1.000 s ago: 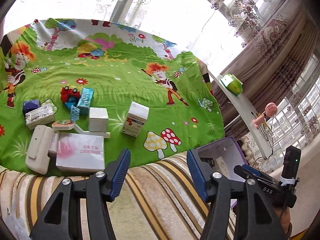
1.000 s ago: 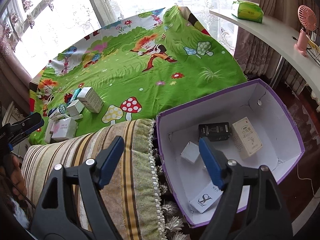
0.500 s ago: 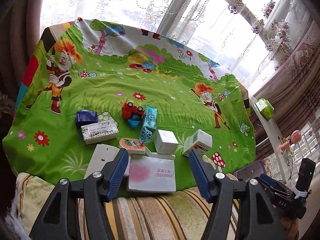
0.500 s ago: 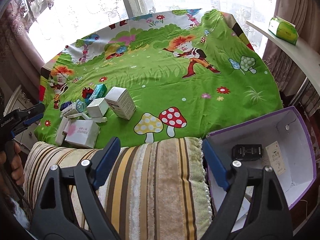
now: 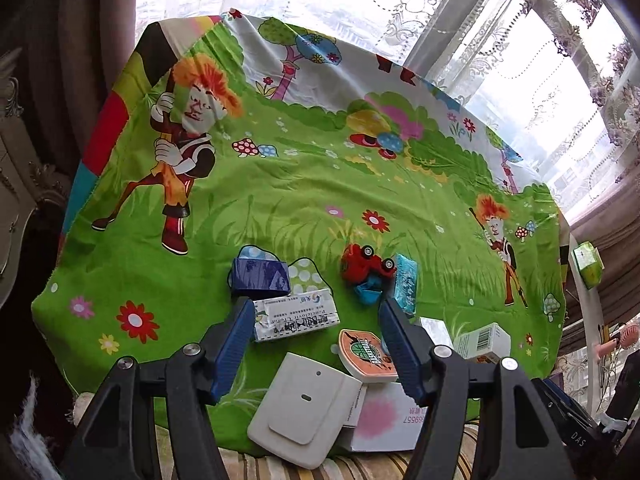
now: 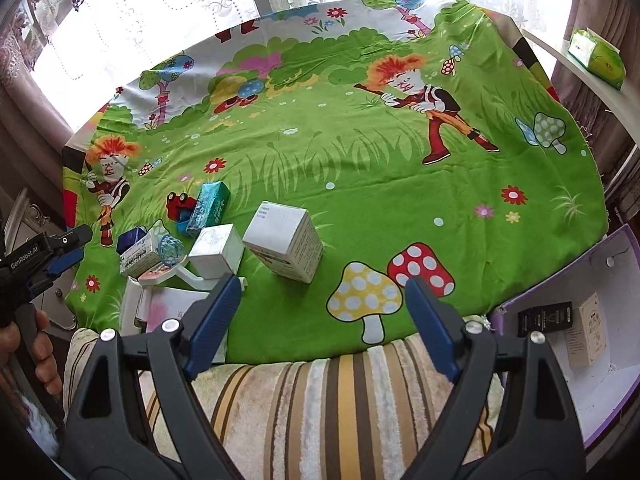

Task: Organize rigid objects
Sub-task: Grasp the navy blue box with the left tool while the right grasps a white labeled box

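**Both grippers wide open, nothing held**

Left gripper (image 5: pixel 316 344) is held over the clutter at the green sheet's (image 5: pixel 280 208) near edge: white case (image 5: pixel 304 416), orange tin (image 5: pixel 366 354), printed box (image 5: pixel 296 320), red car (image 5: pixel 364 266). Right gripper (image 6: pixel 322 326) is seen above the striped cushion (image 6: pixel 320 400); white carton (image 6: pixel 286 240) beyond, purple bin (image 6: pixel 612 360) at right.

Green cartoon-printed cloth (image 6: pixel 360 168), red toy car (image 5: pixel 362 266), purple-rimmed white box (image 6: pixel 612 364), brown-and-cream striped cushion (image 6: pixel 340 408).

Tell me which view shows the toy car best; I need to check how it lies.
The left wrist view: the toy car sits near centre, wheels visible. The right wrist view shows only a small red part behind the teal box.
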